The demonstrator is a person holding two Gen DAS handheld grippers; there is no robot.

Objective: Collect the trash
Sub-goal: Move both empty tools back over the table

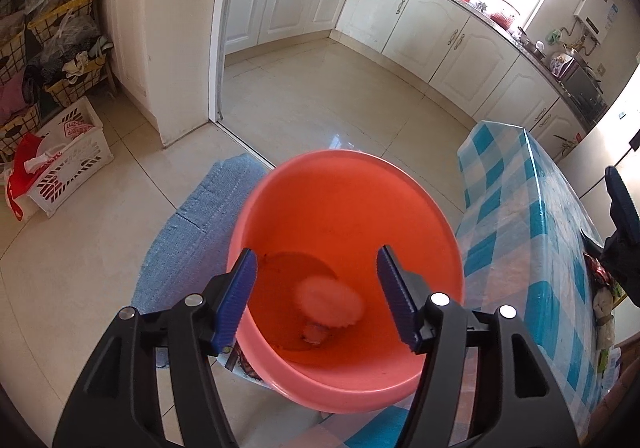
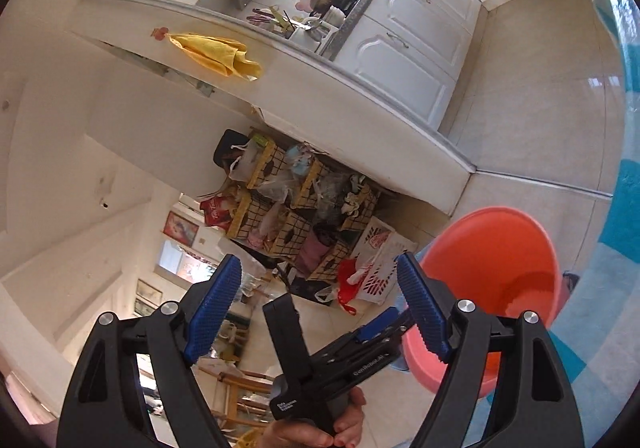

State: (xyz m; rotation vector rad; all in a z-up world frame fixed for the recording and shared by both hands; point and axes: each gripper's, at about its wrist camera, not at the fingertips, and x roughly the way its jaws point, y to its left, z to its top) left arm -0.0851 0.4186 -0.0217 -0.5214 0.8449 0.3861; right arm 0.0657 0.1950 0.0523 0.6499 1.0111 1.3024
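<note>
Black-framed left tongs [image 1: 316,280] with ribbed blue pads hang right over the mouth of the red bucket [image 1: 400,208], tilted steeply down, their jaws parted and pressing on nothing. That bucket stands on the pale tiled floor [image 1: 320,104], partly on a blue mat [image 1: 200,216] and just beside the counter [image 1: 520,216] with its blue-and-white checked cloth. Inside the bucket, between the two pads as I see it, a pale crumpled piece of trash [image 1: 330,302] appears blurred above the bottom, where a smaller scrap [image 1: 316,334] lies; whether the pale piece touches the bottom I cannot tell. Over on the other side, the right tongs [image 2: 320,284] are also open wide and hold nothing, turned sideways and pointing across the room towards stacked wire baskets [image 2: 288,208] stuffed with bags. Between those jaws the other tool's black body and the hand [image 2: 320,428] gripping its handle show, with the bucket just to the right.
</note>
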